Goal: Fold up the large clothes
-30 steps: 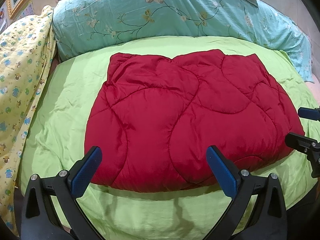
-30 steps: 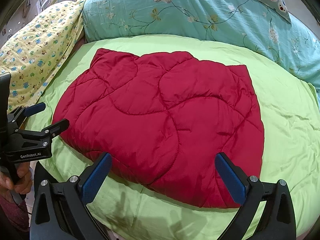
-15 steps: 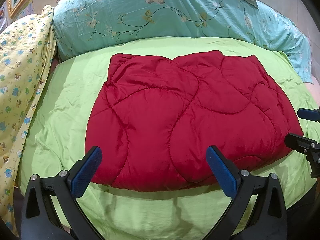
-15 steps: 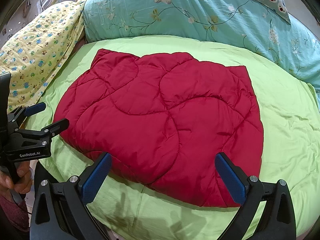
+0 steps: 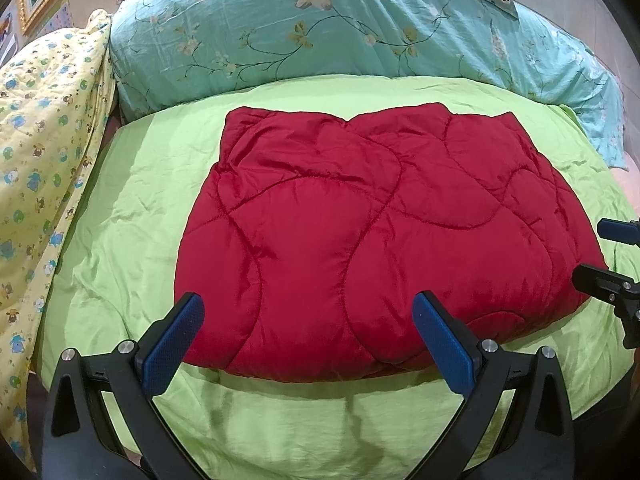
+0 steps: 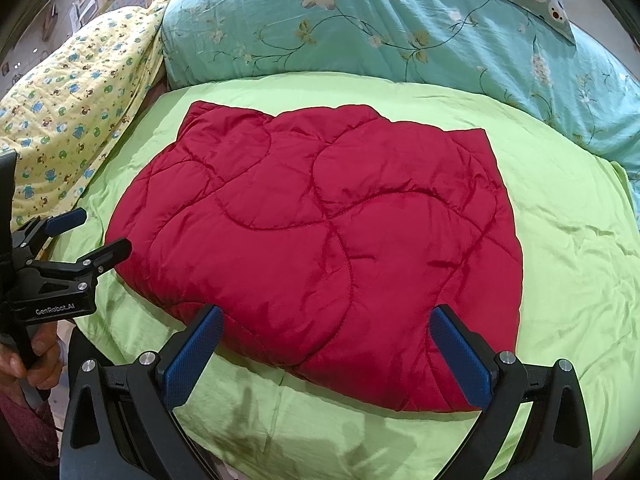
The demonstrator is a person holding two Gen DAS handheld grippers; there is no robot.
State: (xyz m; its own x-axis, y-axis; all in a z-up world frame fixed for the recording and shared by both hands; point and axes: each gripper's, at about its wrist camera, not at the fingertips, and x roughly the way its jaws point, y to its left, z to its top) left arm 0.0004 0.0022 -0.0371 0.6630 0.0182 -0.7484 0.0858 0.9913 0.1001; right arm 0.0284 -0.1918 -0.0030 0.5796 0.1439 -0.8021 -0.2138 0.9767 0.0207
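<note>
"GenRobot.AI" reads white on the left tool (image 6: 86,236) body. Red quilted jacket (image 5: 372,240), folded flat, lies mid-bed on the lime-green sheet (image 5: 132,208). Left tool and right tool (image 6: 326,354) both released, blue pads spread wide, holding nothing, at the jacket's near edge. Teal floral duvet (image 6: 360,36) behind; yellow cartoon-print quilt (image 5: 36,140) at left.
</note>
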